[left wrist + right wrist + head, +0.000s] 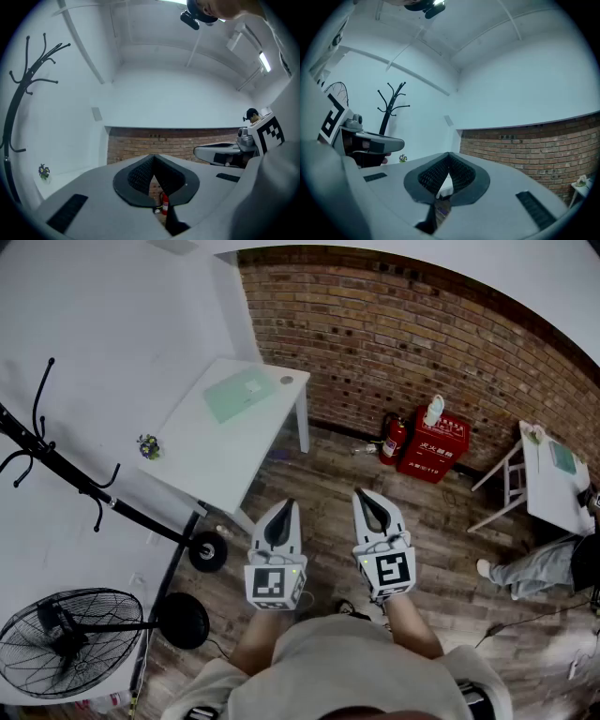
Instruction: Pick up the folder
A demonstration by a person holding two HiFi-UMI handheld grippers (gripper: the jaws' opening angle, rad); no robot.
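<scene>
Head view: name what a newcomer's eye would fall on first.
The left gripper and right gripper sit side by side at bottom centre, jaws shut and empty. Beyond them, the red fire-extinguisher box against the brick wall stands out, as does the pale green folder lying on the white table at upper left.

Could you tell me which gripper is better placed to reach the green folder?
Probably left: the left gripper is nearer the table bearing the folder than the right gripper; both shut, empty.
</scene>
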